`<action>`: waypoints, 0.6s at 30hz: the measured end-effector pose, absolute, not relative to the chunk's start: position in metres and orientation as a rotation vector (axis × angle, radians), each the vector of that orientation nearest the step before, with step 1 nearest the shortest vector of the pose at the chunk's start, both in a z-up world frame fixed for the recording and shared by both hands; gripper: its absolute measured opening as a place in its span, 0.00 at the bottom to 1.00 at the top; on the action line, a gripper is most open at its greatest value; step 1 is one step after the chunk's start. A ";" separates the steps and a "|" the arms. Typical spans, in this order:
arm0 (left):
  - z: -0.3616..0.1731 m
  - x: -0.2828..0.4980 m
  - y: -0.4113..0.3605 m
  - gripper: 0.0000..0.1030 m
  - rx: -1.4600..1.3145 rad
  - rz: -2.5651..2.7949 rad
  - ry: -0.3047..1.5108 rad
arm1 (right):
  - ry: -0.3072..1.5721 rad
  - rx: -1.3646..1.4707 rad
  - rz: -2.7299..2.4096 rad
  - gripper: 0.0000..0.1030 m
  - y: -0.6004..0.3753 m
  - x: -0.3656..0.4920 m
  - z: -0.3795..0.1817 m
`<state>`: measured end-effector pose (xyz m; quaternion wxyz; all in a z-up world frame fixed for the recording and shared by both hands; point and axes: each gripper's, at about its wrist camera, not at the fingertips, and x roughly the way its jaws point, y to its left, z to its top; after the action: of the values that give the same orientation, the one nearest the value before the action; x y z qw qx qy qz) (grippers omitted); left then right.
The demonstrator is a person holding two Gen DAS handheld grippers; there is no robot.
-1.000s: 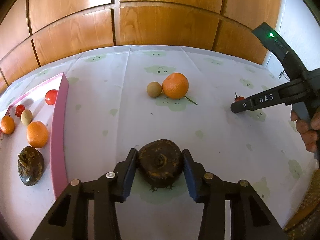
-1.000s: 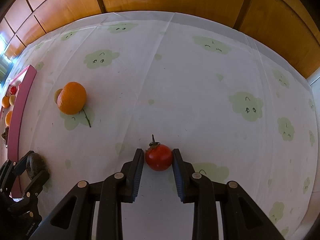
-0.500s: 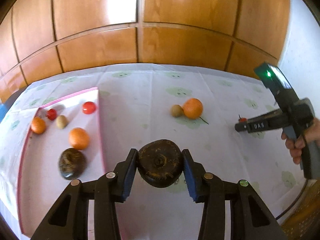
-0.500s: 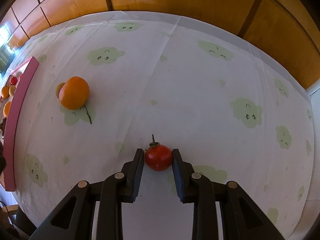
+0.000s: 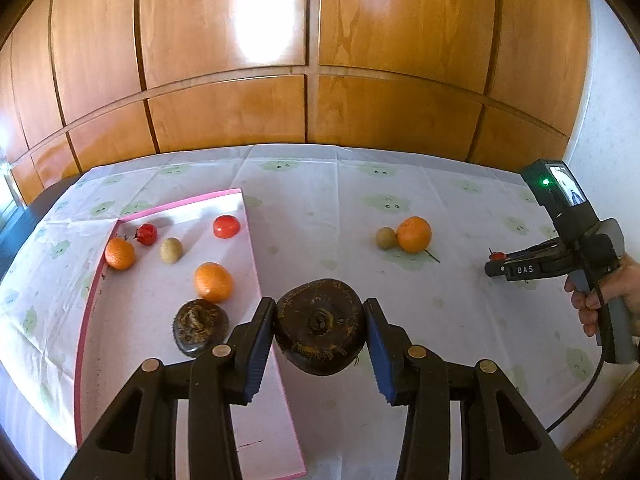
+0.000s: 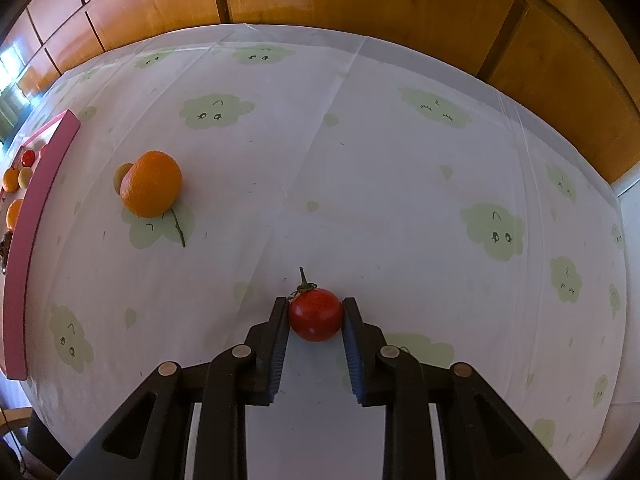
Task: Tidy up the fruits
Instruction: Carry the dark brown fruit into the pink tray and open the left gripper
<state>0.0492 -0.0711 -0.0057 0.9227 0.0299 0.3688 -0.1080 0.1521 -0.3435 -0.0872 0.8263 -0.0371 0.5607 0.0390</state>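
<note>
While our left gripper (image 5: 320, 330) clamps the dark fruit (image 5: 320, 326) beside the pink tray (image 5: 276, 420), our right gripper (image 6: 316, 320) pinches the tomato (image 6: 315, 314); over-squeezing may burst it.

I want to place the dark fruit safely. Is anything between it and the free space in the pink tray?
Only the tray's low pink wall lies between. The left tongs hold the dark fruit above it; bare floor lies just past, beside another dark fruit.
</note>
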 end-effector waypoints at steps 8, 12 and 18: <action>-0.005 0.049 -0.056 0.43 0.037 -0.192 0.760 | 1.191 -0.081 0.087 0.25 -0.345 0.153 -0.087; -0.004 0.049 -0.049 0.43 0.026 -0.179 0.758 | 1.189 -0.084 0.086 0.25 -0.344 0.153 -0.087; -0.001 0.051 -0.030 0.43 -0.002 -0.168 0.767 | 1.186 -0.096 0.083 0.25 -0.343 0.152 -0.087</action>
<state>0.0506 -0.0303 -0.0014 0.9239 -0.0012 0.3738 -0.0820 0.1519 -0.3427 -0.0870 0.8273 -0.0454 0.5586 0.0392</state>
